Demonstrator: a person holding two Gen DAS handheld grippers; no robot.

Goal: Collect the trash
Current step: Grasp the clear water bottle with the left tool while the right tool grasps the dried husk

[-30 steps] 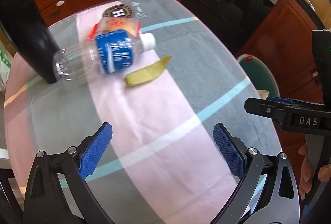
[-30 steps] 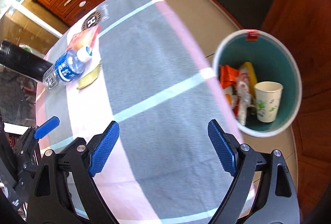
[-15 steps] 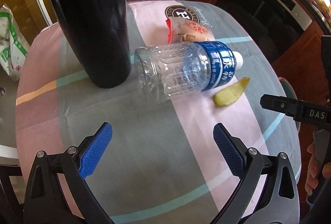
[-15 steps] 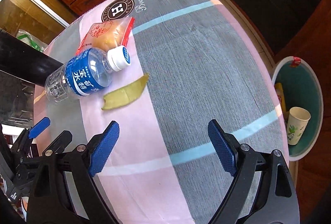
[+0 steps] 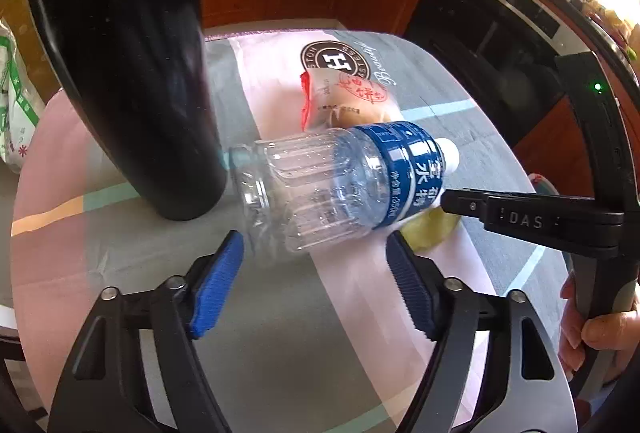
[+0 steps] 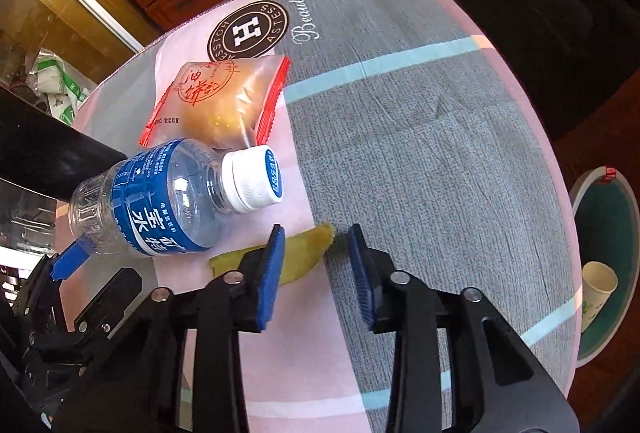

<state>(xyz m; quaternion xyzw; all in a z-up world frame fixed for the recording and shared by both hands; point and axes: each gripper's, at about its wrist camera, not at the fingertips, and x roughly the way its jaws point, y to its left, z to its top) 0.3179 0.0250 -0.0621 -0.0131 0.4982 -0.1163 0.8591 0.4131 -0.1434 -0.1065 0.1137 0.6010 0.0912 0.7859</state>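
While both claws close, a ribbed clear bottle (image 5: pixel 340 185) lies on the cloth-covered tabletop (image 6: pixel 420 153).
Left claw (image 5: pixel 312 265), tilted down, narrows on the bottle's base without touching; right claw (image 6: pixel 316 253) straddles a soft yellow peel (image 6: pixel 304 253), pads not yet pressing. A glossy snack packet (image 6: pixel 216 101) lies behind; a black cylinder (image 5: pixel 132 73) stands beside.

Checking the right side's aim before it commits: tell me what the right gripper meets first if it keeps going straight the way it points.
Probably the yellow-green peel: it lies on the tablecloth between the right gripper's closing jaws, pads not yet pressing it. Depth is unclear.
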